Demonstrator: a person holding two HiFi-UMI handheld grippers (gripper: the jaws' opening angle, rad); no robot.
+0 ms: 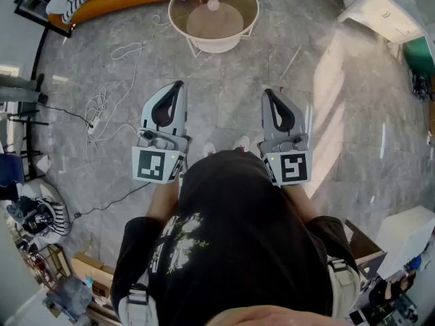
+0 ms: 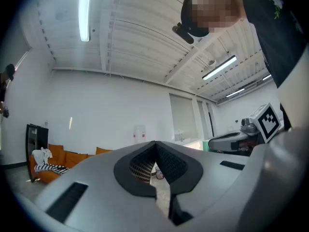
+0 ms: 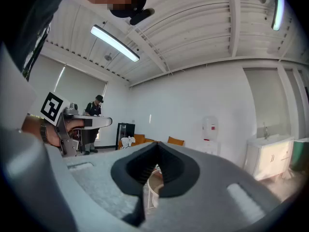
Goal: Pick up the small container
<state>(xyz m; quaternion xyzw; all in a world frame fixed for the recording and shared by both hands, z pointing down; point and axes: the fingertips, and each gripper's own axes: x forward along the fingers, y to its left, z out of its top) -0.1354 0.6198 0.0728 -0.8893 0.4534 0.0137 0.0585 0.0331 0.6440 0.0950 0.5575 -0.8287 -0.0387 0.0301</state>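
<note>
We hold both claws out ahead of us over the grey marbled floor (image 1: pixel 224 87), side by side and pointing away. The left gripper (image 1: pixel 180 84) has its jaws brought together: in its own view the dark ribbed pads (image 2: pixel 145 166) meet at the tips and nothing sits between them. The right gripper (image 1: pixel 266 92) is closed as well, its pads (image 3: pixel 169 170) touching at the tips around bare air.

The small container (image 1: pixel 213 4) stands on the glass top of the round table (image 1: pixel 178 20), far from us and roughly on the line between the two claws, well apart from both. It sits near the middle of the top. From here it looks pale, whitish-pink and rounded; it is too small to tell its lid or any marking. The glass is clear with a thin light rim, over a white base.

Loose cables (image 1: pixel 102 107) trail on the floor at the left. An orange sofa (image 1: pixel 102 5) with striped cloth sits far left, and a white cabinet (image 1: pixel 377 9) far right.
</note>
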